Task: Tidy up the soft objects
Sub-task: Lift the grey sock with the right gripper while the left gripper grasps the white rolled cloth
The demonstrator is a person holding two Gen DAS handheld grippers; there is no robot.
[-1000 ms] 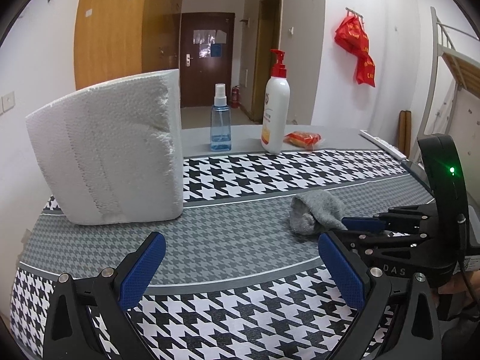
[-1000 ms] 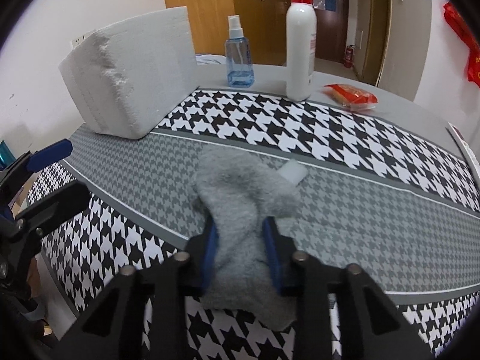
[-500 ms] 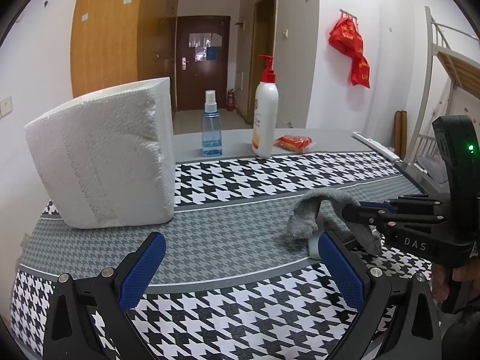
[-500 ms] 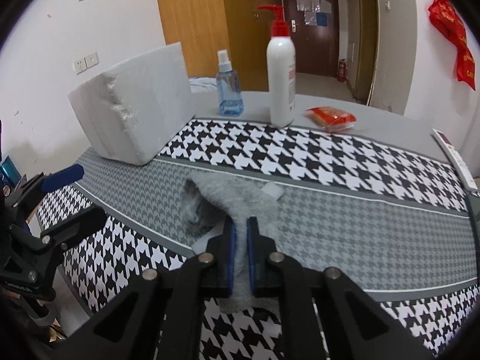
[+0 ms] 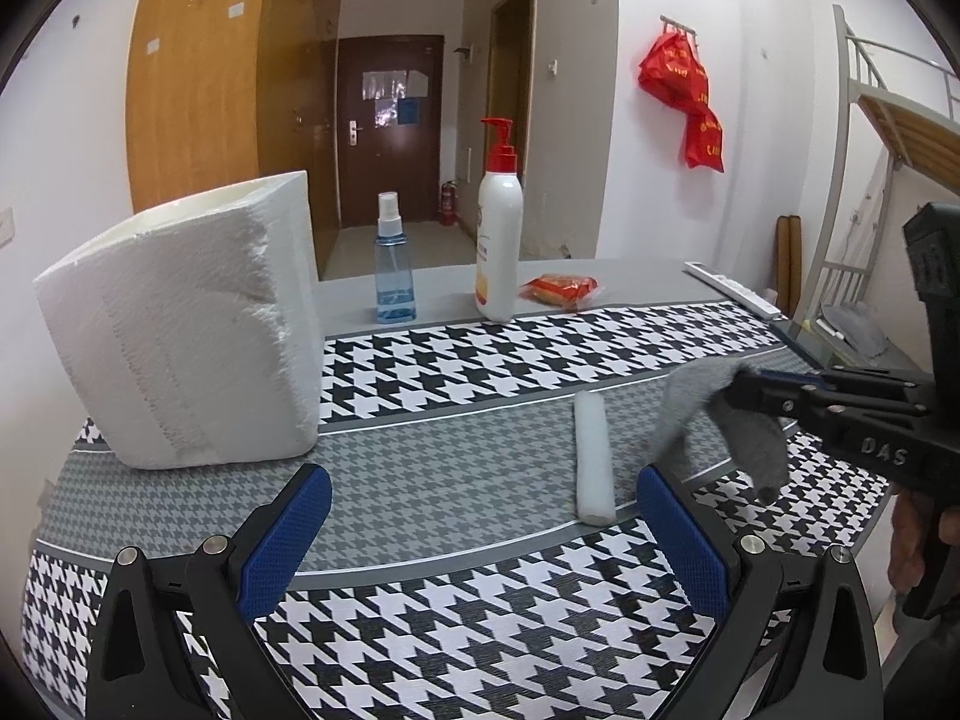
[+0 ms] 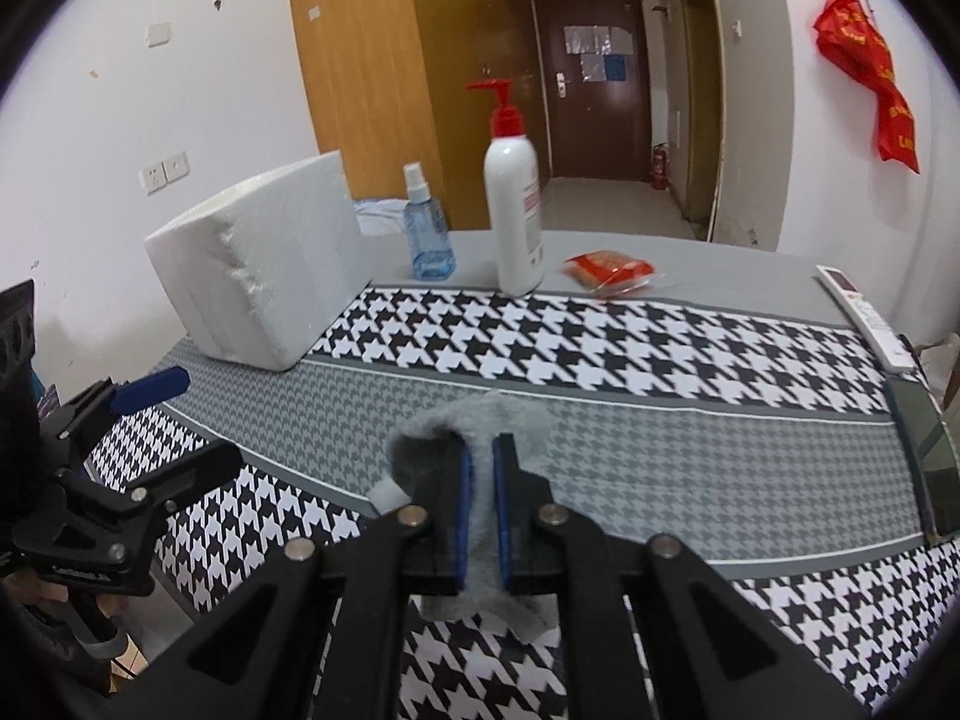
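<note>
Over the cloth's near right, the sock (image 6: 480, 420) had been clamped and lifted by the right gripper (image 6: 478, 510), uncovering a roll (image 5: 593, 459); the left gripper (image 5: 483, 531) was held wide open, empty.

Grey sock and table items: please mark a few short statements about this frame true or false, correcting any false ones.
1. The right gripper is shut on the grey sock. True.
2. The sock lies flat on the tablecloth. False: it hangs from the gripper, lifted off the cloth.
3. The left gripper holds the white roll. False: its jaws stand open and empty; the roll lies on the cloth ahead of them.
4. The spray bottle stands between the tissue pack and the pump bottle. True.
5. The pump bottle has a blue pump. False: it is red.
</note>
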